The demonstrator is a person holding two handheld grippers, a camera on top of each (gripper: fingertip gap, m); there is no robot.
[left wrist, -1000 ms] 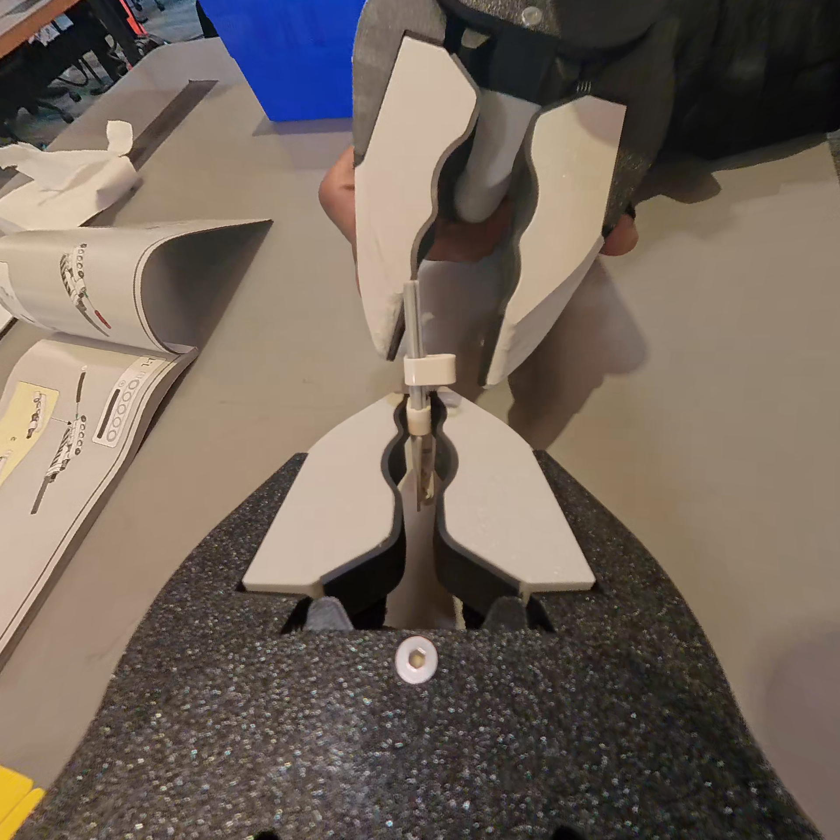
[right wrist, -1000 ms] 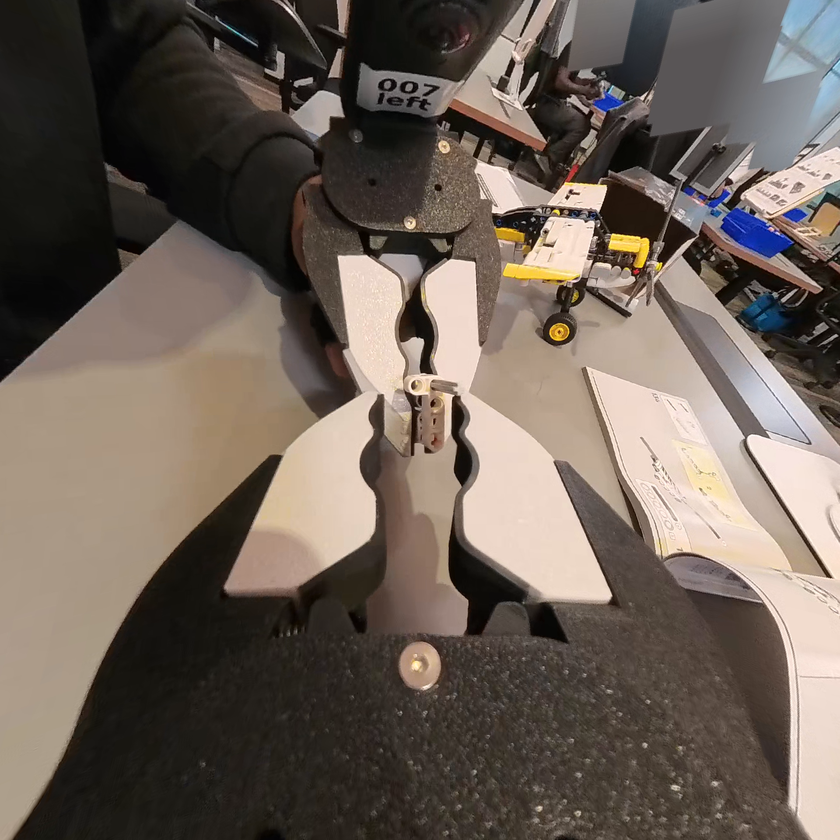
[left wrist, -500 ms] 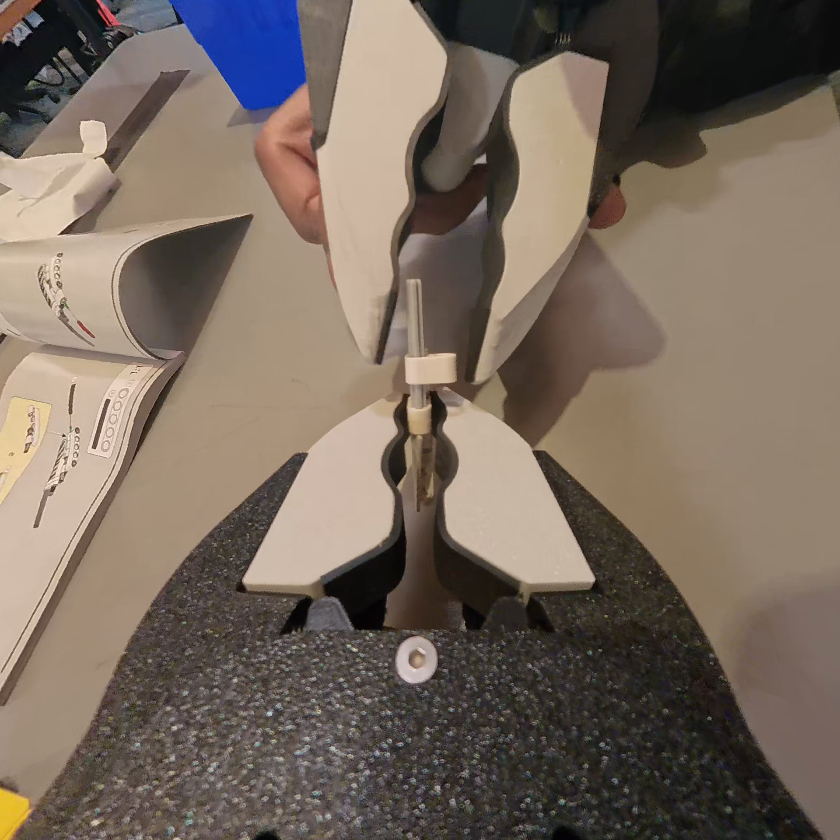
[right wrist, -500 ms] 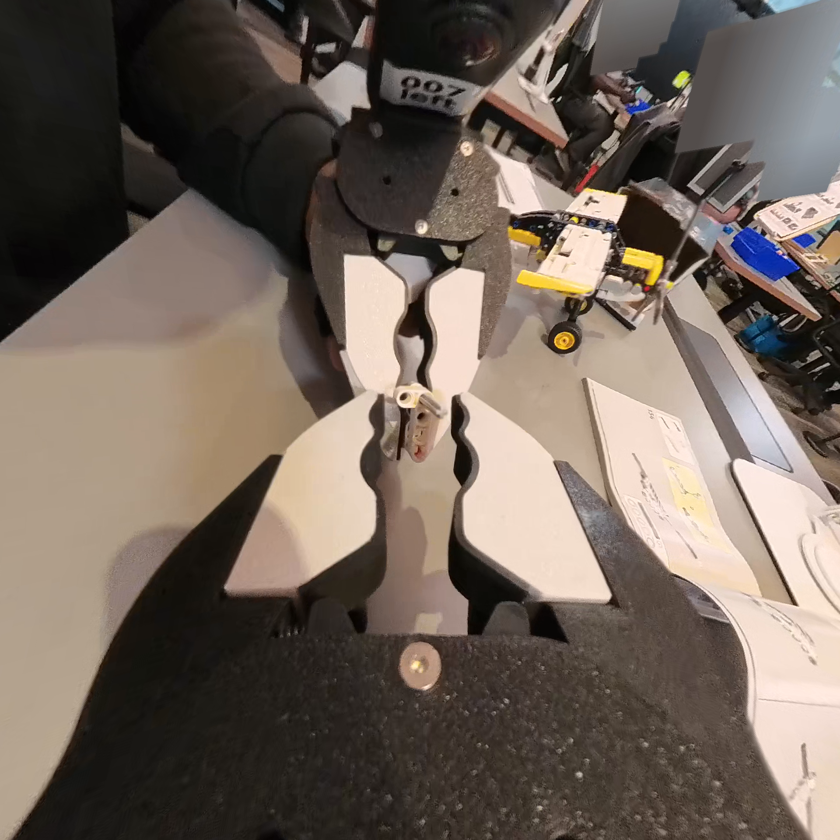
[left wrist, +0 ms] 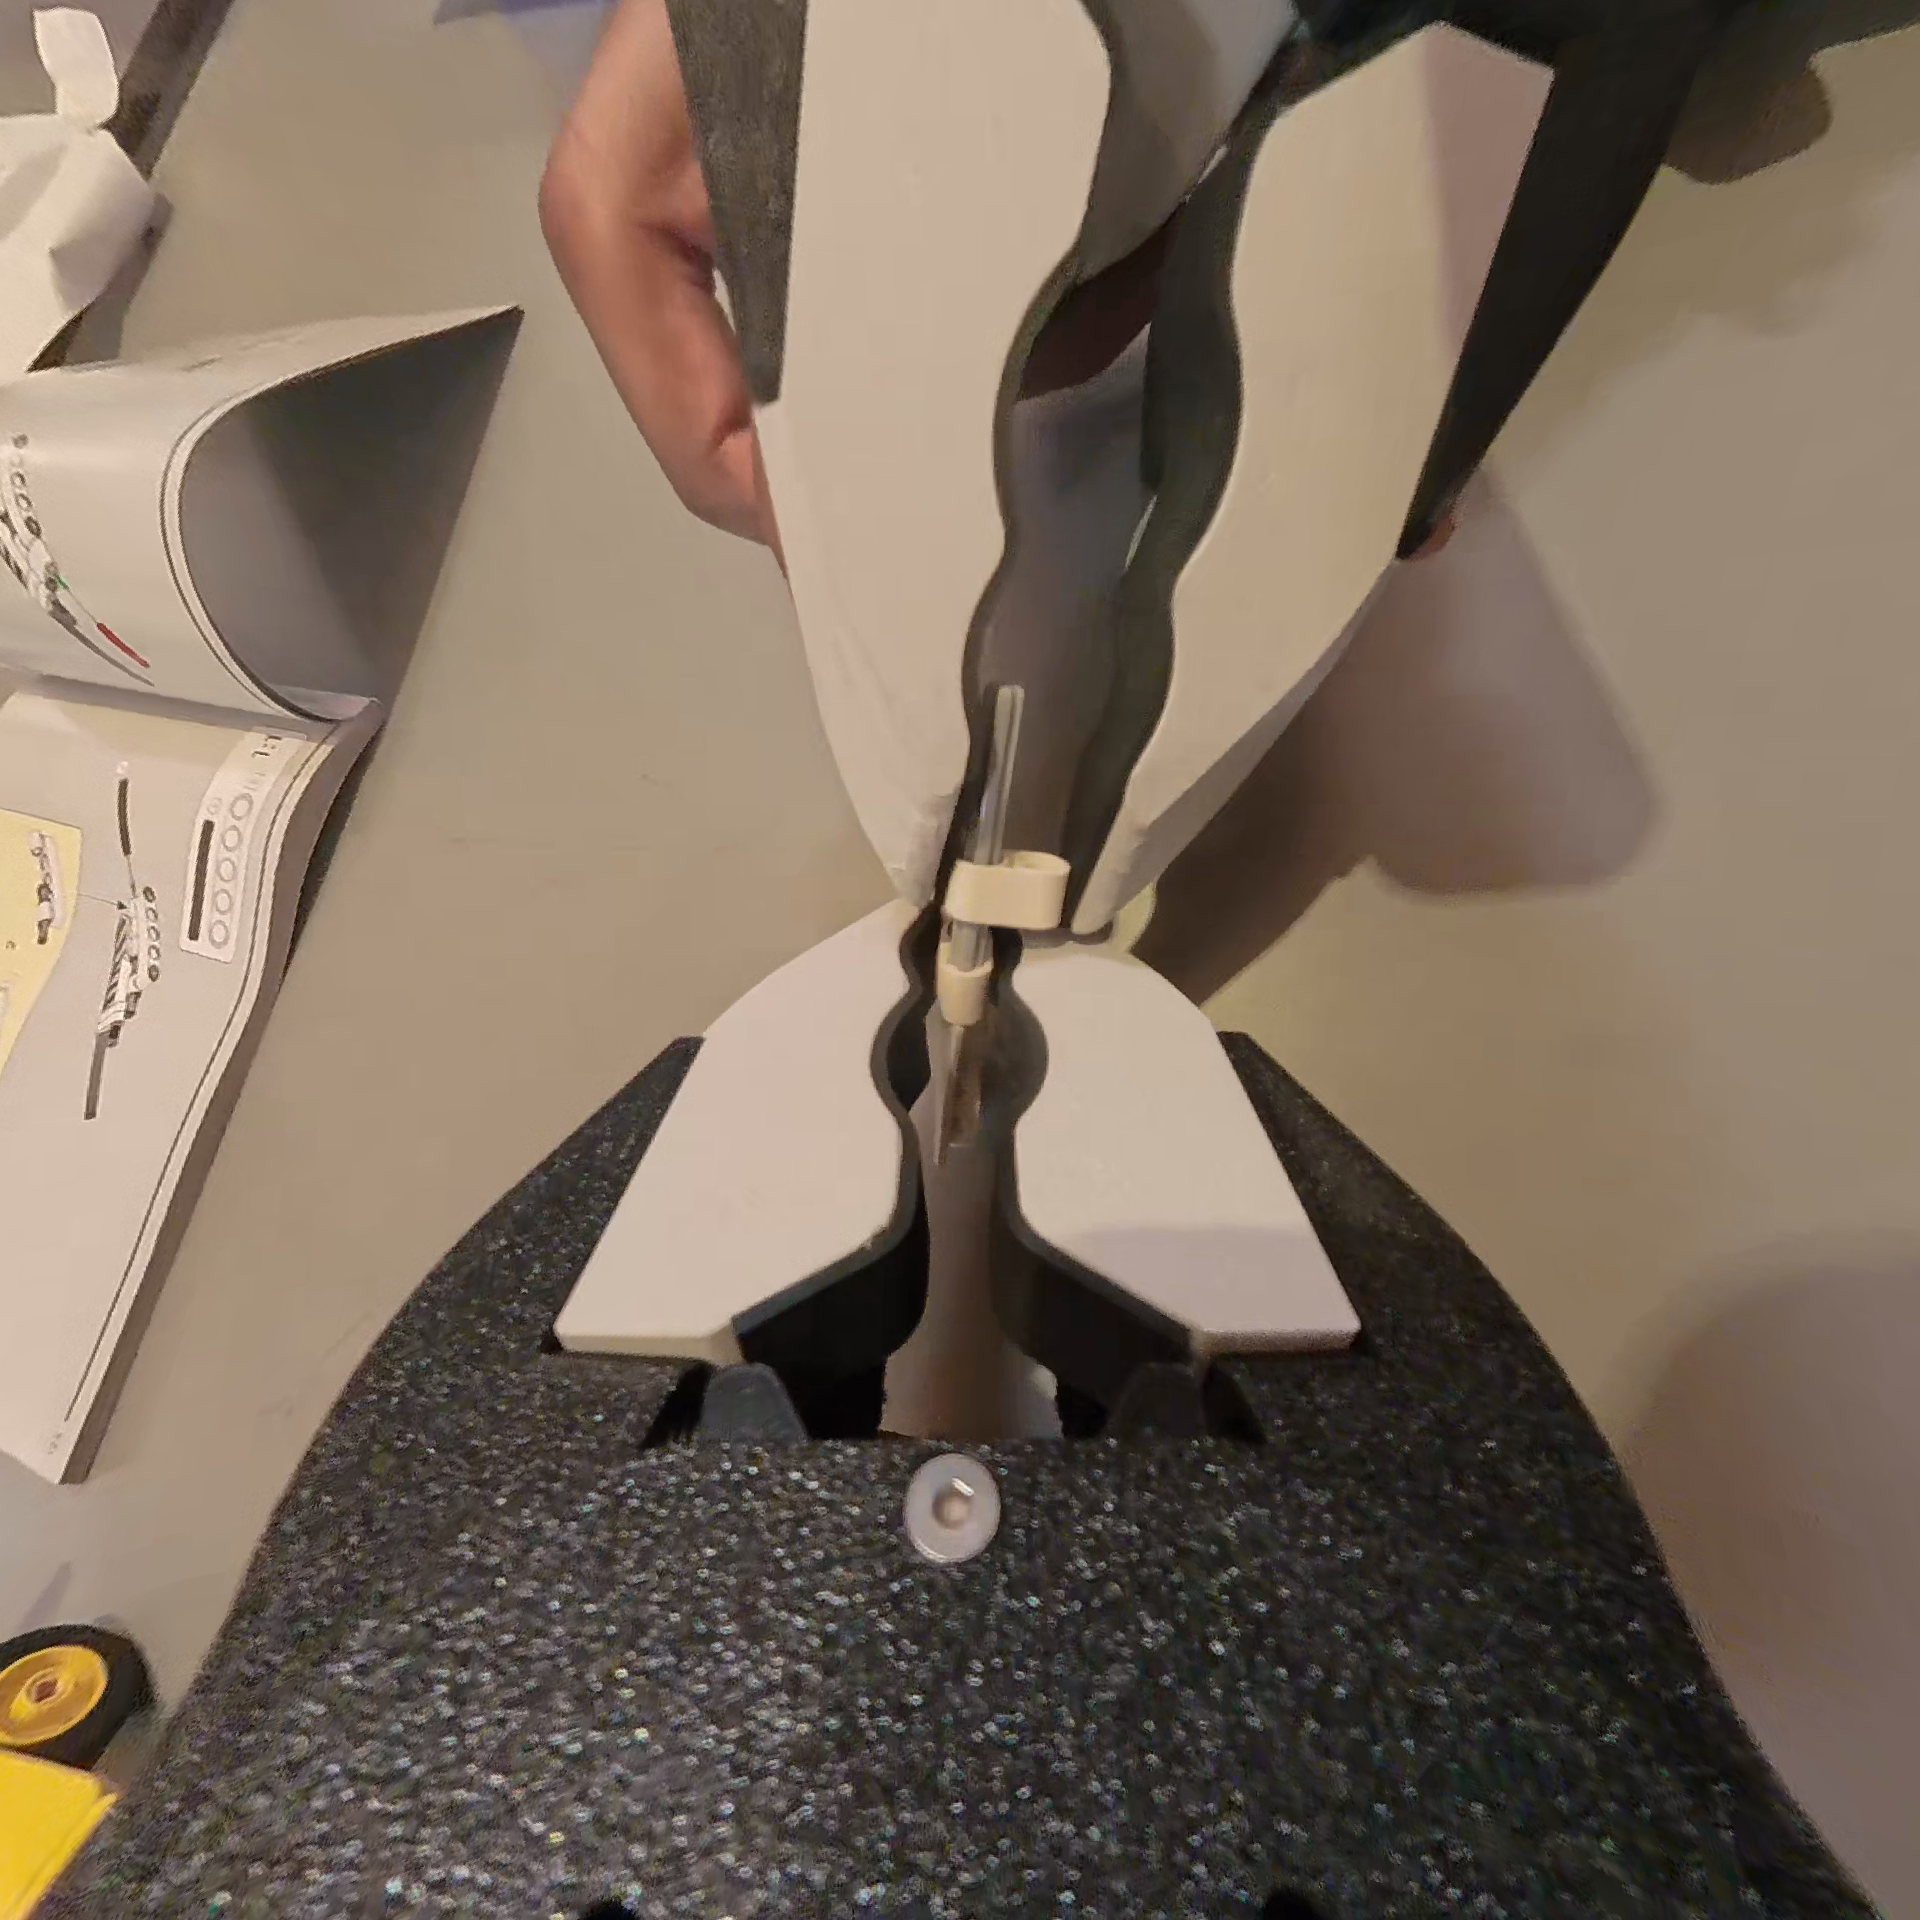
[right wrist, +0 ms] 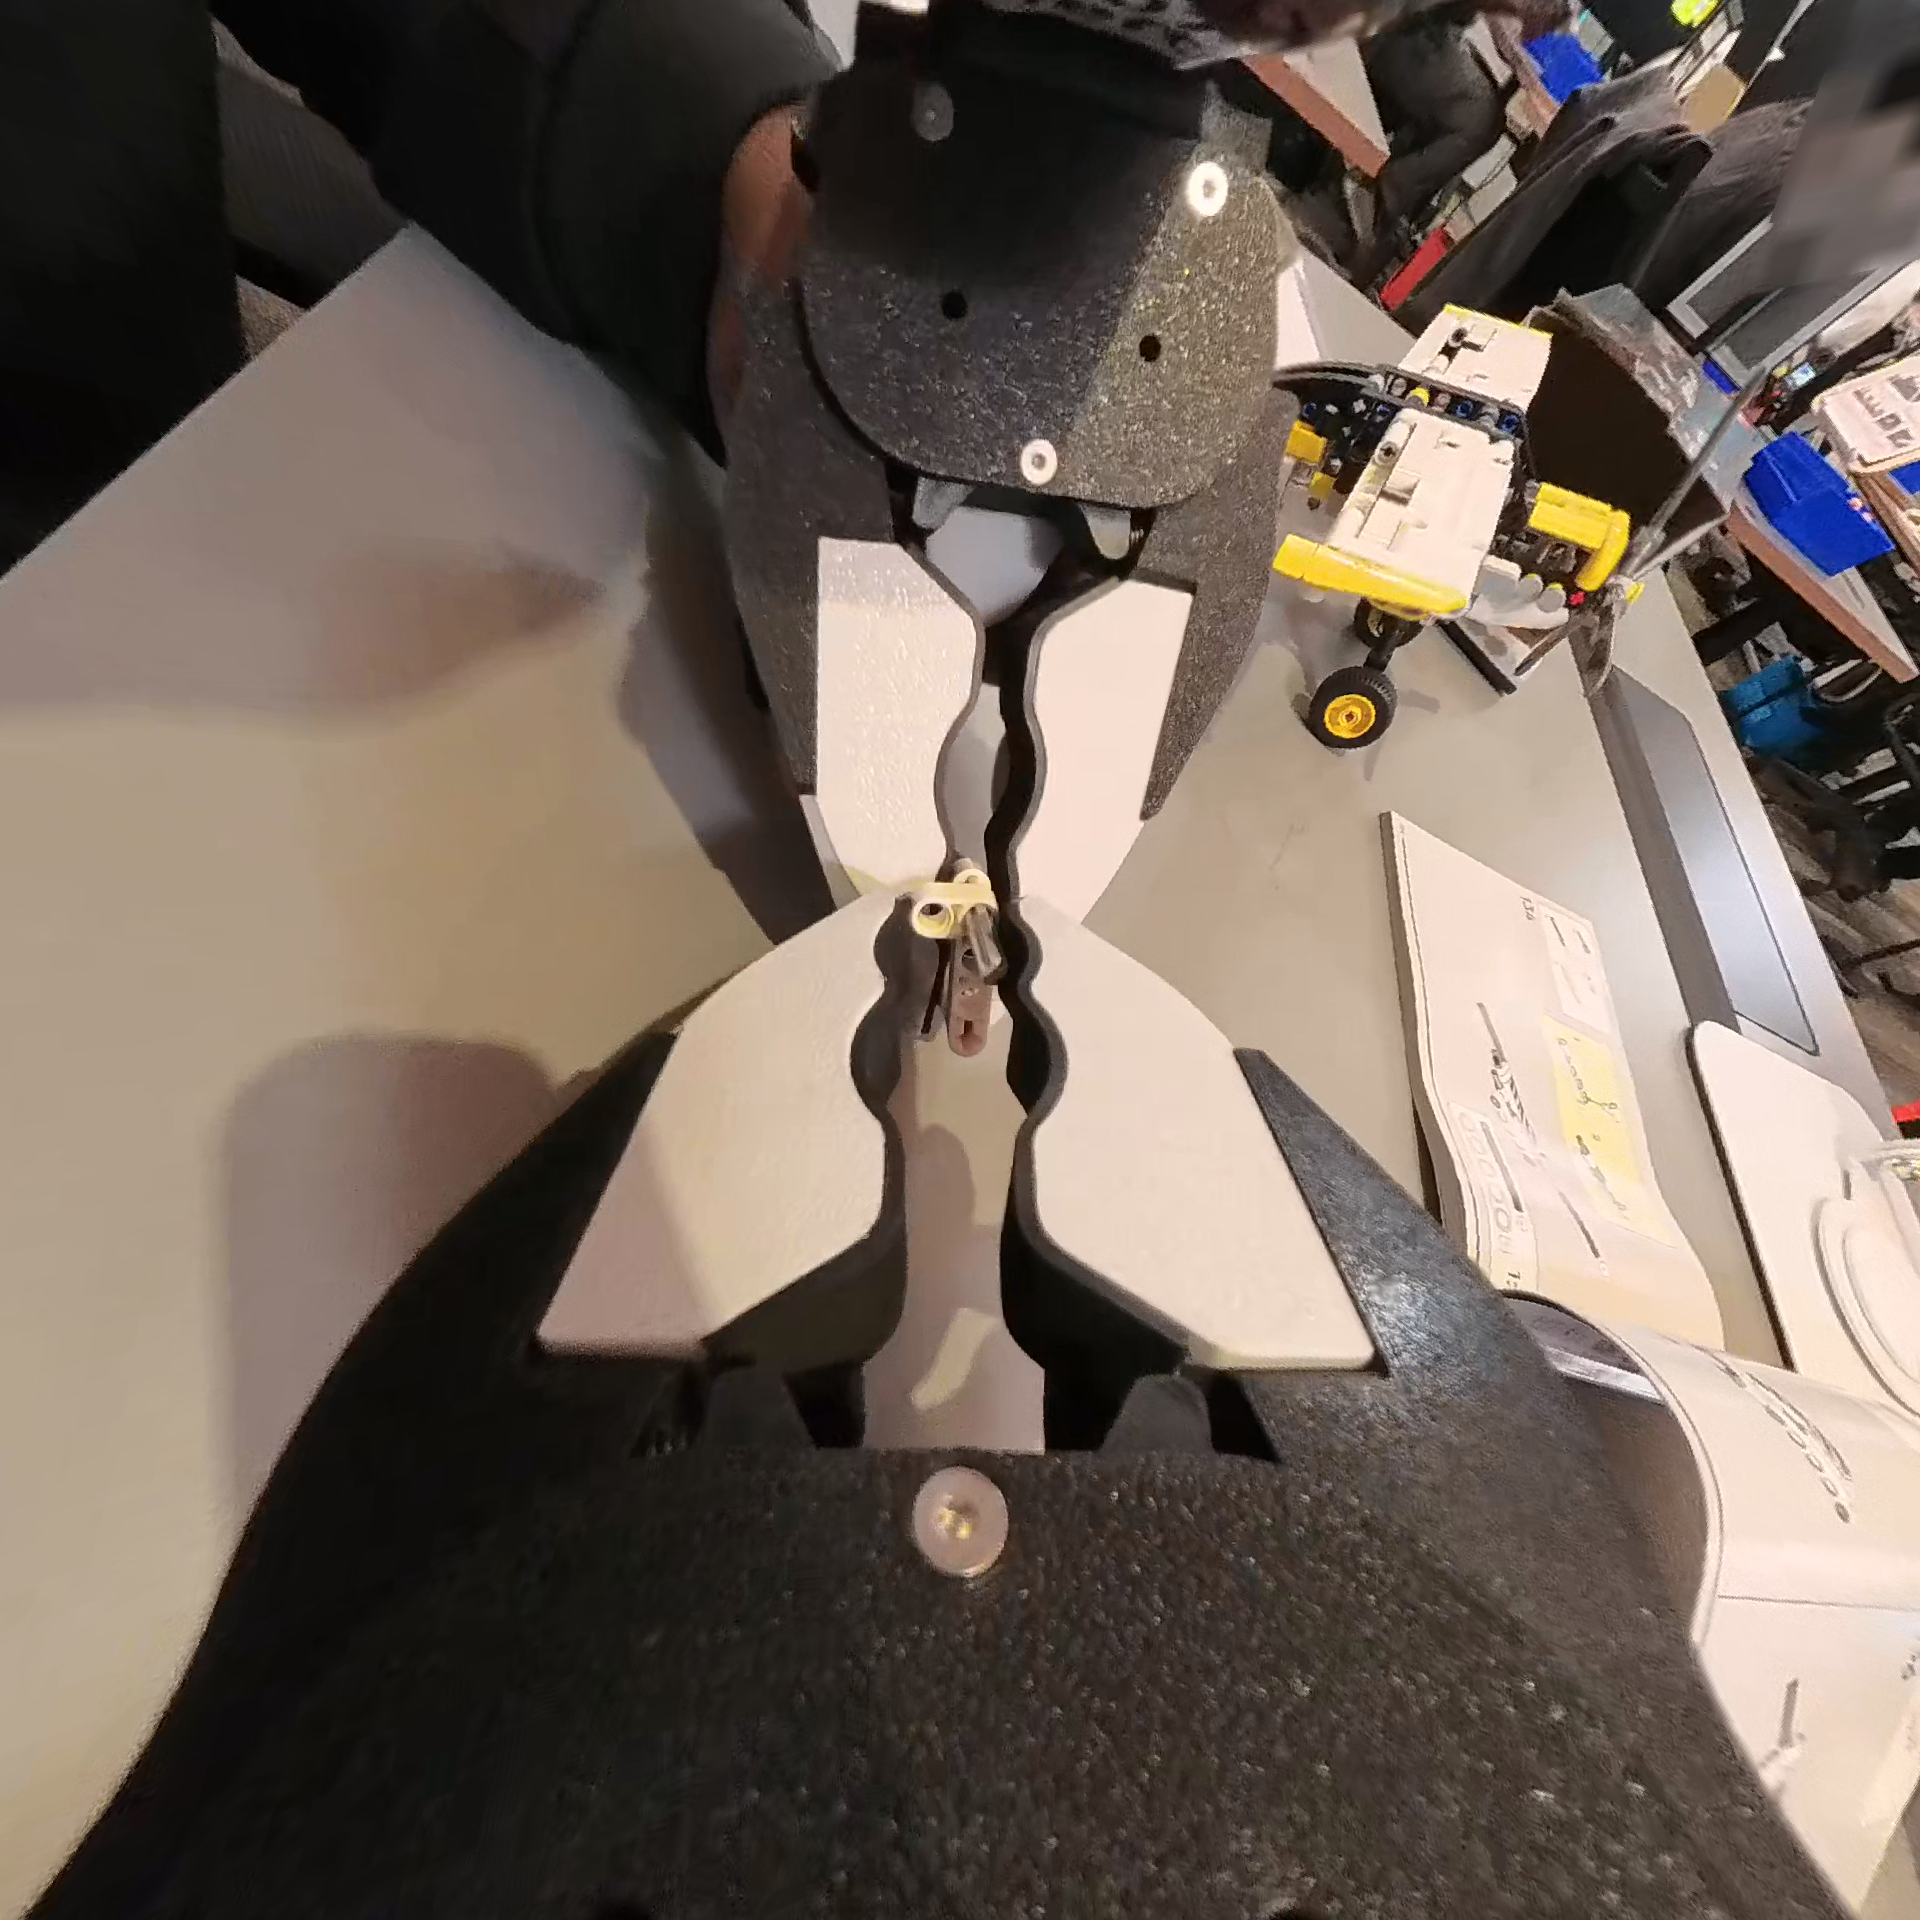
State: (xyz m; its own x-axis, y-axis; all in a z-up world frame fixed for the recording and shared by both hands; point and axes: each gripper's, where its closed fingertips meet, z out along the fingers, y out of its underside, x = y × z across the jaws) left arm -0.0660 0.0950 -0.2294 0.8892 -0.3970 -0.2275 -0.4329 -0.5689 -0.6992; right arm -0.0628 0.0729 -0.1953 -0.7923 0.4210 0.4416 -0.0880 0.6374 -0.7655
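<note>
We see L gripper [left wrist: 961, 940] pinching a thin grey rod [left wrist: 1000, 800] pointing to 12 o'clock, straight into R gripper [right wrist: 961, 914], narrowed on rod & cream clip [left wrist: 1010, 891], tips nearly touching.

The two hand-held grippers meet tip to tip, facing each other. The left hand-held gripper [left wrist: 971, 961] has its fingers nearly together, pinching a thin grey axle [left wrist: 1003, 790]. The right hand-held gripper [right wrist: 961, 925] comes in from the opposite side, its fingers narrowed around the axle's far end. A bare hand [left wrist: 665, 312] grips the right one's body.
</note>
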